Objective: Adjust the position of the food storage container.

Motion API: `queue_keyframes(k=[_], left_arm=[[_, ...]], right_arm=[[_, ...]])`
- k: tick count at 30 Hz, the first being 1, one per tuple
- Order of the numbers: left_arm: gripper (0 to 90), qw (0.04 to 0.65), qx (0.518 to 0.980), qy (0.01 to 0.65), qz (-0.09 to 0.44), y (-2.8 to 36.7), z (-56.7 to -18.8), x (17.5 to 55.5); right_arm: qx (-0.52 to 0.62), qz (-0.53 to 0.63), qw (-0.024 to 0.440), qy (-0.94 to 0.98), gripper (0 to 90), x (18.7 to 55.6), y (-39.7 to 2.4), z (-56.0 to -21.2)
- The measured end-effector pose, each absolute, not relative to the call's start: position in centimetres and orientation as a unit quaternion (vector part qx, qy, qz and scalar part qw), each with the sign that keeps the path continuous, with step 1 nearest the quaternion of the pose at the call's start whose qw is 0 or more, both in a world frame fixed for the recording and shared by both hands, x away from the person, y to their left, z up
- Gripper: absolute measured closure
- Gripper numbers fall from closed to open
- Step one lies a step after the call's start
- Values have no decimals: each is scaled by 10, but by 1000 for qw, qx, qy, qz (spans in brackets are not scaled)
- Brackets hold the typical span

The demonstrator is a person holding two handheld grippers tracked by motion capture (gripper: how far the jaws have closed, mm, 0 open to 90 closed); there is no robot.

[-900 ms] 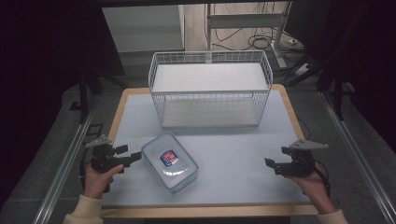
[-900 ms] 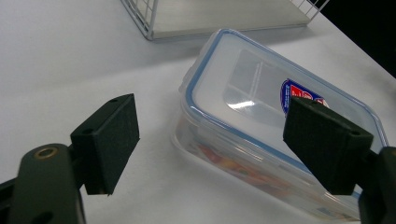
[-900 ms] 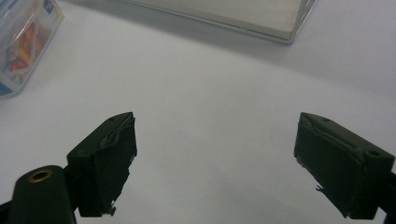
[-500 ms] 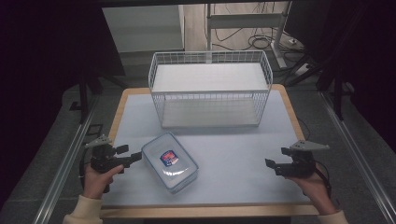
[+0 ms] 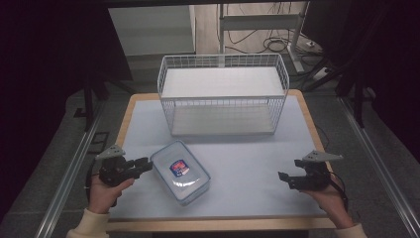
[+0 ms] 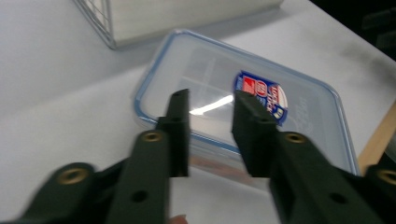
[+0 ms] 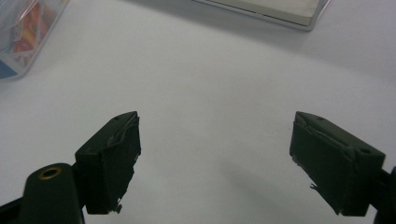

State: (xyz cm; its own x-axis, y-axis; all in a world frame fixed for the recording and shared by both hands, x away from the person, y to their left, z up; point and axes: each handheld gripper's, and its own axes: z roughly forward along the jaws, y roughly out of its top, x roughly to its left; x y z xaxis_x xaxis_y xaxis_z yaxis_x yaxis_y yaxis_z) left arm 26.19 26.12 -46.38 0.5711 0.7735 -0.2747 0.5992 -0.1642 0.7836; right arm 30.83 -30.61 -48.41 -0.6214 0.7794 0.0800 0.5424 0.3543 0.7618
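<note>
A clear plastic container (image 5: 181,171) with a blue-rimmed lid and a red and blue label lies flat on the white table, front left of centre. My left gripper (image 5: 144,165) is held level just left of it, tips at its near corner. In the left gripper view this gripper (image 6: 212,107) shows a narrow gap with nothing between the pads, and the container (image 6: 210,65) lies beyond them. My right gripper (image 5: 283,177) hovers over bare table at the front right. Its jaws stand wide open in the right gripper view (image 7: 215,140), where a corner of the container (image 7: 21,32) also shows.
A white wire basket (image 5: 223,58) stands at the back middle of the table, open side up, with a pale floor. Its corner (image 6: 107,28) appears in the left gripper view and its base (image 7: 280,11) in the right gripper view. Dark floor and metal rails flank the table.
</note>
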Motion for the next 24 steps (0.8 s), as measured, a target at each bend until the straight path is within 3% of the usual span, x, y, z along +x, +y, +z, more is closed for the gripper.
queue_keyframes(k=[4, 7, 18, 24], left_arm=[[846, 452, 769, 446, 79, 256, -461, 259], [899, 442, 778, 440, 73, 255, -460, 253], [900, 397, 809, 431, 52, 253, -474, 229], [900, 365, 839, 404, 14, 228, -499, 225]], right_arm=[[406, 394, 148, 811, 166, 308, -306, -485], [405, 394, 146, 812, 168, 308, -306, -485], [404, 393, 144, 814, 171, 308, -304, -484], [406, 388, 142, 815, 171, 308, -304, -485]])
